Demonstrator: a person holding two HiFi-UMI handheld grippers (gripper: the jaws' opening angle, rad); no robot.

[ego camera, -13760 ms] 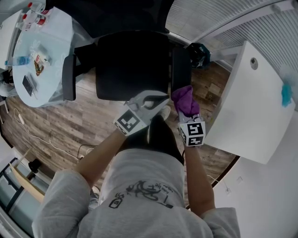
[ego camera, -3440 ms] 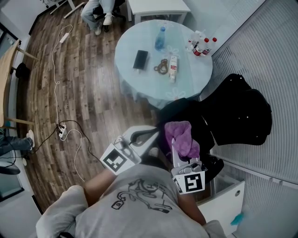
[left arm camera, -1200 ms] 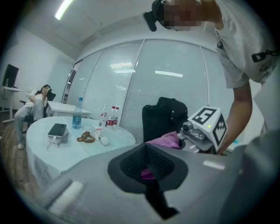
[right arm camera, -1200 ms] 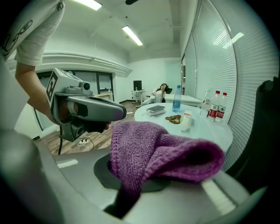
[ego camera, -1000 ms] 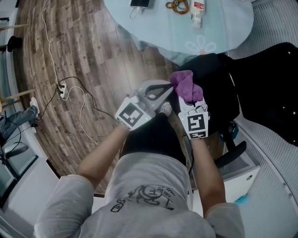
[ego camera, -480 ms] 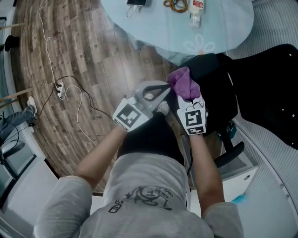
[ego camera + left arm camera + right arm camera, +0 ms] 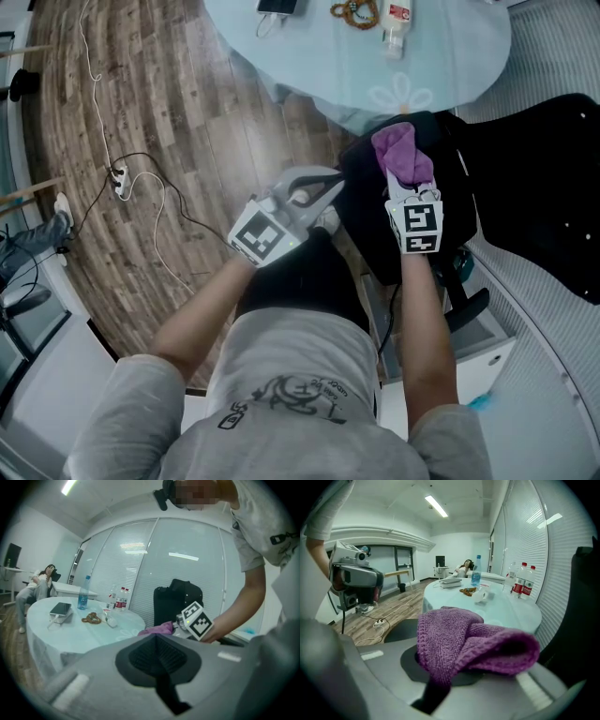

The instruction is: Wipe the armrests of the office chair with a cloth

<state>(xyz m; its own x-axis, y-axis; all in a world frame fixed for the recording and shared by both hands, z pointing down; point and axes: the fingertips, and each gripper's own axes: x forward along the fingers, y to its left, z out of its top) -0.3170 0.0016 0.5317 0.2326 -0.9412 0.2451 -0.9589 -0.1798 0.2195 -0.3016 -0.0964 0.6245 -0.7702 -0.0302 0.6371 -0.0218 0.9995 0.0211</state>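
My right gripper [image 7: 405, 173] is shut on a purple knitted cloth [image 7: 403, 152], which bulges out of its jaws [image 7: 468, 641]. It holds the cloth over the black office chair [image 7: 525, 187], above a black padded part [image 7: 370, 187] that looks like an armrest; contact cannot be made out. That dark pad [image 7: 401, 629] lies just left of the cloth in the right gripper view. A second armrest [image 7: 472, 307] sticks out lower right. My left gripper [image 7: 323, 187] is shut on nothing, held left of the chair above the floor. The left gripper view shows the cloth [image 7: 157, 630] and the chair back [image 7: 178, 599].
A round table with a pale cloth [image 7: 441, 56] stands just beyond the chair, with a phone [image 7: 277, 6], a small bottle [image 7: 394, 23] and water bottles [image 7: 522, 585] on it. A cable and power strip [image 7: 117, 173] lie on the wood floor. A white cabinet [image 7: 487, 352] stands at lower right.
My right gripper has carried the cloth to the right and away from me, from the chair's left edge to over its black padding. The left gripper has stayed put.
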